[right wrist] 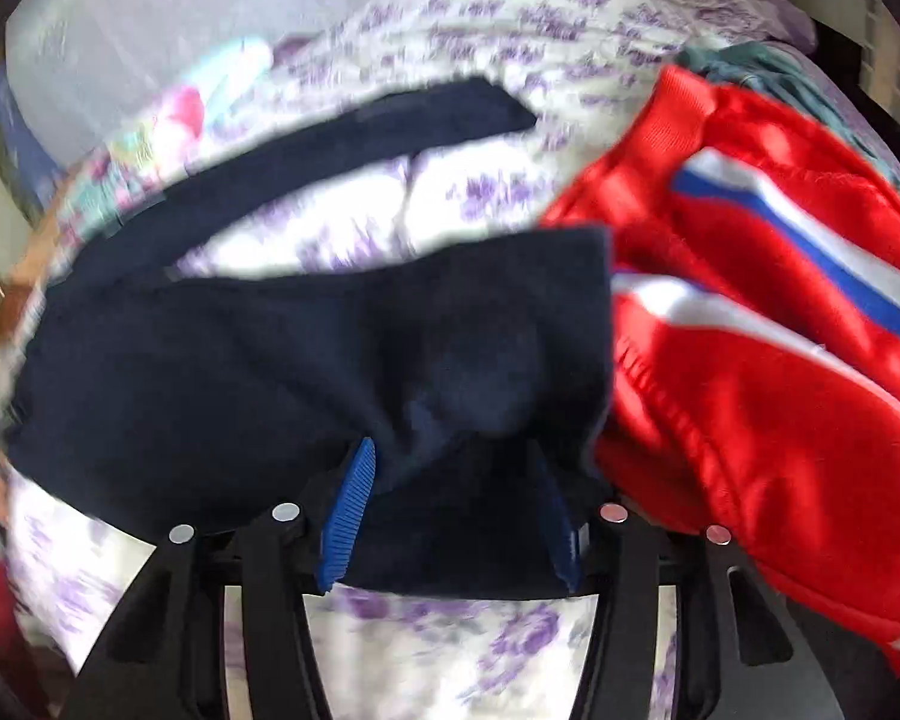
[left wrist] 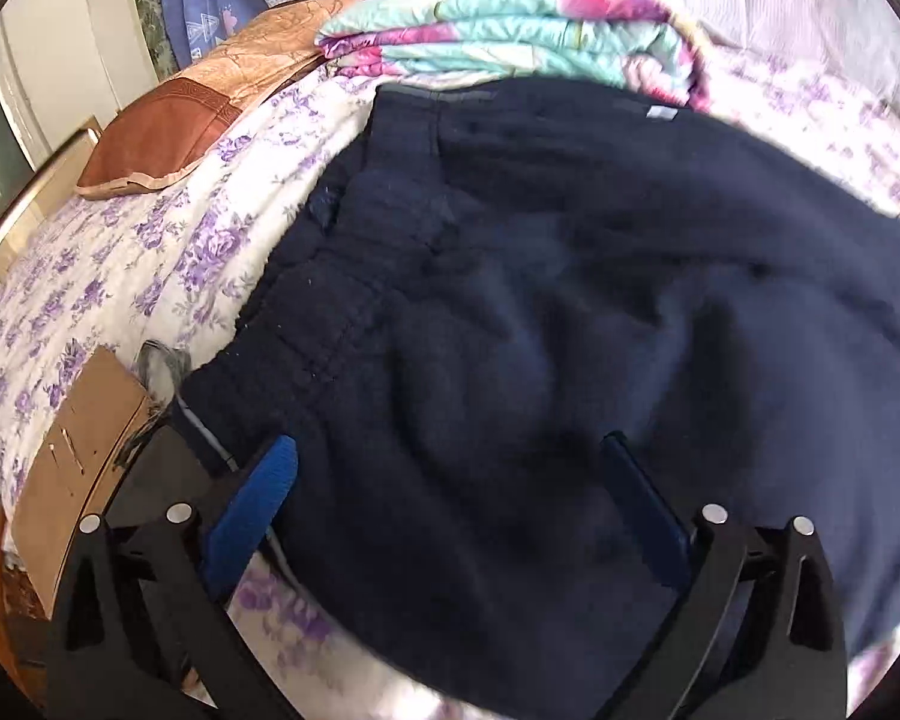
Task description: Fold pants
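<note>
Dark navy pants [left wrist: 540, 300] lie spread on a bed with a purple-flowered sheet [left wrist: 120, 276]. In the left wrist view the elastic waistband faces left. My left gripper [left wrist: 450, 486] hovers over the waist end with its jaws wide apart and cloth lying beneath them, not pinched. In the right wrist view, which is blurred, one leg of the pants [right wrist: 270, 348] runs left from my right gripper [right wrist: 450, 480]. The other leg arcs across farther back. Near the leg's hem, the cloth bunches and puckers between the right gripper's blue fingers [right wrist: 351, 510], which press on it.
A folded pink and mint blanket [left wrist: 492, 30] and a brown pillow [left wrist: 168, 132] sit at the head of the bed. A cardboard piece [left wrist: 84, 450] lies at the left edge. A red garment with white and blue stripes [right wrist: 780, 330] lies just right of the hem.
</note>
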`<state>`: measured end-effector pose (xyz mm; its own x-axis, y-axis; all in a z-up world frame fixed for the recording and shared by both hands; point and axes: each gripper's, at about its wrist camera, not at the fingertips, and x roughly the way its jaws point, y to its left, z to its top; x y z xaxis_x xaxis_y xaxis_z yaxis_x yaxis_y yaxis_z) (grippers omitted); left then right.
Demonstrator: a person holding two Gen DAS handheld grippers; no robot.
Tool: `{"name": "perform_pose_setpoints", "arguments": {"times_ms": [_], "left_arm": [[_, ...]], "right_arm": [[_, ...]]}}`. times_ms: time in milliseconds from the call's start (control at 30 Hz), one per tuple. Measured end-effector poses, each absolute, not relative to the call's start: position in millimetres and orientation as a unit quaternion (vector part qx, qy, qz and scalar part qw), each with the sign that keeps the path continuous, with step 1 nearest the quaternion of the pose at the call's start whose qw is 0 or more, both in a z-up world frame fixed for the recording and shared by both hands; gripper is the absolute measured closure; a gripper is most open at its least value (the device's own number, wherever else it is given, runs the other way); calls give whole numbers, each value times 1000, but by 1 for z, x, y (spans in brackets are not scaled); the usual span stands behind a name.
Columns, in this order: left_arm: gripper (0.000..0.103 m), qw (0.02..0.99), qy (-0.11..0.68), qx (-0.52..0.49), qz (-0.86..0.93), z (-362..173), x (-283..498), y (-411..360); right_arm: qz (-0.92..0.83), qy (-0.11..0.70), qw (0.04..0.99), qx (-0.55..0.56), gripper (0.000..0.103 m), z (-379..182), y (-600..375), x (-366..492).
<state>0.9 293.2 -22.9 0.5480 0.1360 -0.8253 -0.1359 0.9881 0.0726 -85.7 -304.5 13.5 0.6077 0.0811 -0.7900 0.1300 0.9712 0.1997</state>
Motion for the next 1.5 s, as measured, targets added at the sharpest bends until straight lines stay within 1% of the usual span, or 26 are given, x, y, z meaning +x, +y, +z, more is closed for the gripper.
{"name": "perform_pose_setpoints", "arguments": {"times_ms": [33,67,100,200,267,300,333,367,400,467,567,633,733,867,933,1100,1200,1233,1267,1300,1333,1367,1400,1433,1467,1500], "left_arm": [[5,884,461,-17,71,-14,-1,297],[5,889,451,-31,70,-6,-1,300],[5,894,440,-42,68,2,-3,302],[5,895,437,-55,68,6,12,306],[5,873,477,-50,85,-23,32,313],[4,864,493,-43,92,-36,41,316],[4,871,481,-17,100,-44,42,312],[4,877,468,12,111,-42,38,302],[5,875,467,34,120,-39,37,294],[5,875,470,43,104,-25,37,288],[5,893,444,16,78,5,45,303],[5,897,433,2,86,21,64,319],[5,896,432,-38,95,30,104,353],[5,886,429,-137,107,24,151,404],[5,877,440,-169,88,14,174,414],[5,865,465,-162,97,-12,223,418],[5,862,469,-174,83,-24,235,416],[10,864,466,-175,79,-25,236,416],[19,866,464,-172,76,-26,238,415],[35,866,464,-171,69,-27,240,414],[44,867,464,-170,58,-27,241,412],[49,870,461,-168,53,-26,241,410],[61,872,459,-163,45,-25,241,407],[65,876,457,-152,39,-23,241,402],[66,880,453,-139,44,-21,240,398],[69,884,448,-126,48,-19,242,395]], "right_arm": [[-17,426,899,99,49,28,-301,-83],[-20,415,906,85,43,37,-299,-75],[-20,415,906,84,39,39,-299,-65],[-28,469,877,98,39,14,-308,-26],[-56,493,865,75,38,-14,-319,-11],[-52,477,875,63,35,-18,-316,-11],[-51,482,873,43,32,-18,-310,-8],[-50,497,866,21,24,-17,-299,-5],[-51,507,860,0,21,-14,-291,-1],[-34,495,868,-30,21,-5,-279,-2],[31,448,892,-51,22,28,-254,4],[61,430,898,-70,22,42,-236,22],[101,419,896,-103,22,46,-206,59],[142,428,883,-127,22,42,-168,114],[162,429,880,-121,22,39,-153,140],[179,436,878,-87,22,33,-132,215],[191,437,873,-98,22,25,-117,251],[194,438,871,-112,22,21,-111,261],[199,439,868,-121,22,16,-107,270],[205,443,863,-130,22,11,-98,276],[210,447,859,-137,22,6,-92,281],[216,449,855,-146,22,0,-85,285],[220,452,850,-157,22,-7,-78,288],[227,456,844,-167,22,-14,-72,290],[230,459,841,-174,29,-20,-68,291],[239,464,835,-173,46,-25,-65,290]]}}
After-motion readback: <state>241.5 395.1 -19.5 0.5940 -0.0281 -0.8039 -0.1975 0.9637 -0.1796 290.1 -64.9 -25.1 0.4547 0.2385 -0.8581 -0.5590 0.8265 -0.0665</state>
